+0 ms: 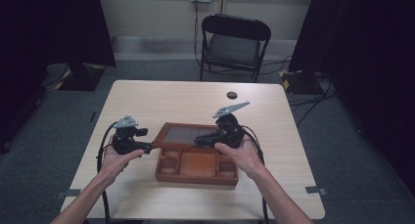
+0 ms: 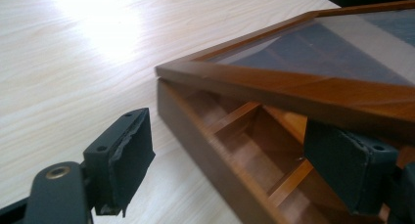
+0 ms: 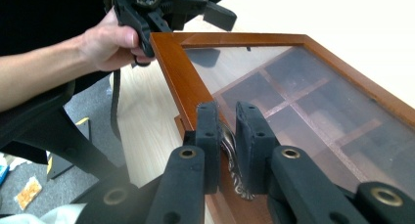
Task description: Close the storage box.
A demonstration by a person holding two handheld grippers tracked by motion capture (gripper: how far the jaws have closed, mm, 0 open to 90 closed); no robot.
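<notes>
While the brown wooden compartment box (image 1: 195,168) sits mid-bench (image 1: 147,97), its glass-paned lid (image 3: 293,87) is held raised; the left gripper (image 2: 235,155) is spread at its corner, and the right gripper (image 3: 227,141) is pinched on the lid's metal clasp (image 3: 230,155).

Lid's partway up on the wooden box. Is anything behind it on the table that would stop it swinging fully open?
Nothing visible. The glass-paned lid has bare table behind its hinge edge; the small dark disc lies well beyond it, toward the far edge.

No legible text, labels, brands or nos. anywhere.
</notes>
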